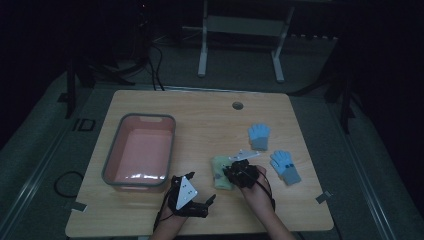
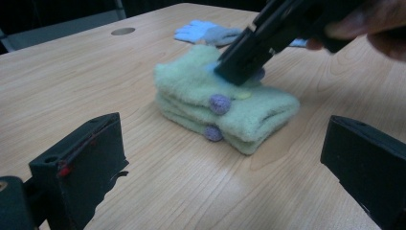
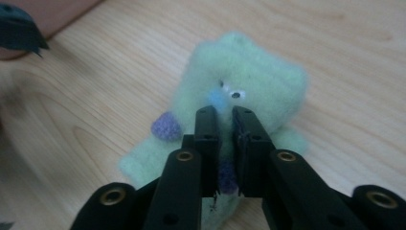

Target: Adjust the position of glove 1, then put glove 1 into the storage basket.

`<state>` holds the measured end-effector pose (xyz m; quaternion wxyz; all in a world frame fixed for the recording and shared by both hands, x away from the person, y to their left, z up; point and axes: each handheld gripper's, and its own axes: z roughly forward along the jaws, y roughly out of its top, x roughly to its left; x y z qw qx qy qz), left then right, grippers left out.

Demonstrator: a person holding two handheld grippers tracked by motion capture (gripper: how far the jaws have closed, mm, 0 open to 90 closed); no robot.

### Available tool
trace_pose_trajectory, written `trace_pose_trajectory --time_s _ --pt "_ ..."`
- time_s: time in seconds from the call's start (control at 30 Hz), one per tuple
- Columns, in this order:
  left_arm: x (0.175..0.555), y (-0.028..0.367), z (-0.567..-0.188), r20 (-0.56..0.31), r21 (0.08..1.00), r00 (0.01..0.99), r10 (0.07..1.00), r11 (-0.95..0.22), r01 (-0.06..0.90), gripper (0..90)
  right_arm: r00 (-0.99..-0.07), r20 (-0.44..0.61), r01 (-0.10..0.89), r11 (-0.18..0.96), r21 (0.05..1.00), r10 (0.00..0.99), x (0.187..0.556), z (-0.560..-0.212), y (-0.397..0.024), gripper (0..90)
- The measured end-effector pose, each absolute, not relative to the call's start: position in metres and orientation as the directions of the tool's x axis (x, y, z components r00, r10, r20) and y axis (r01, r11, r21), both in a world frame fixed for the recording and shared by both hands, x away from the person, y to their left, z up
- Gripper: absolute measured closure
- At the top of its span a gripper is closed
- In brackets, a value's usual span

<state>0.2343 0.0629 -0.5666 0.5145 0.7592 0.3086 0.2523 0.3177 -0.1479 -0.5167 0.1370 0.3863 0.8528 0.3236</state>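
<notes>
Two fuzzy green gloves with purple spots lie stacked on the wooden table. My right gripper points down onto the top glove. Its jaws stand a narrow slit apart, tips resting on the fabric, and I see nothing pinched between them. My left gripper lies low near the front edge, aimed at the pile from its left. Its jaws are wide open with nothing between them.
A pink basin with a grey rim stands left of the pile. Two light blue gloves lie to the right, one beyond the pile in the left gripper view. A cable hole marks the table's far side.
</notes>
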Motion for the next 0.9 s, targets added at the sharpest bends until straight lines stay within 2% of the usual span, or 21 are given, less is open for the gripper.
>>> trace_pose_trajectory --time_s 0.2,0.3,0.43,0.47,0.5,0.53,0.6,0.67,0.9 --pt "0.234 0.061 -0.567 0.084 0.934 0.685 0.723 -0.297 0.198 1.5 -0.687 0.033 0.536 0.476 0.697 0.726 0.316 -0.5 -0.162 64.6" --pt "0.233 0.06 -0.567 0.094 0.931 0.68 0.727 -0.306 0.199 1.5 -0.695 0.048 0.526 0.462 0.714 0.717 0.317 -0.496 -0.168 52.1" --pt "0.238 0.063 -0.566 0.03 0.935 0.704 0.71 -0.269 0.231 1.5 -0.706 0.055 0.526 0.47 0.709 0.706 0.321 -0.497 -0.175 38.1" --pt "0.238 0.063 -0.566 0.03 0.935 0.704 0.71 -0.269 0.231 1.5 -0.706 0.055 0.526 0.47 0.709 0.706 0.321 -0.497 -0.175 38.1" --pt "0.238 0.064 -0.566 0.024 0.937 0.706 0.708 -0.262 0.231 1.5 -0.727 0.082 0.529 0.48 0.7 0.681 0.322 -0.498 -0.178 28.6" --pt "0.239 0.064 -0.566 0.036 0.935 0.705 0.708 -0.273 0.226 1.5 -0.729 0.088 0.528 0.476 0.703 0.679 0.322 -0.498 -0.179 27.8" --pt "0.24 0.062 -0.566 0.102 0.918 0.693 0.714 -0.337 0.212 1.5 -0.751 0.091 0.512 0.491 0.705 0.654 0.322 -0.499 -0.18 18.2" --pt "0.241 0.061 -0.562 0.13 0.9 0.691 0.711 -0.377 0.219 1.5 -0.765 0.078 0.5 0.514 0.697 0.639 0.323 -0.5 -0.182 17.3" --pt "0.244 0.067 -0.549 0.003 0.899 0.719 0.695 -0.317 0.302 4.4 -0.779 0.062 0.453 0.491 0.744 0.624 0.328 -0.502 -0.202 18.0"
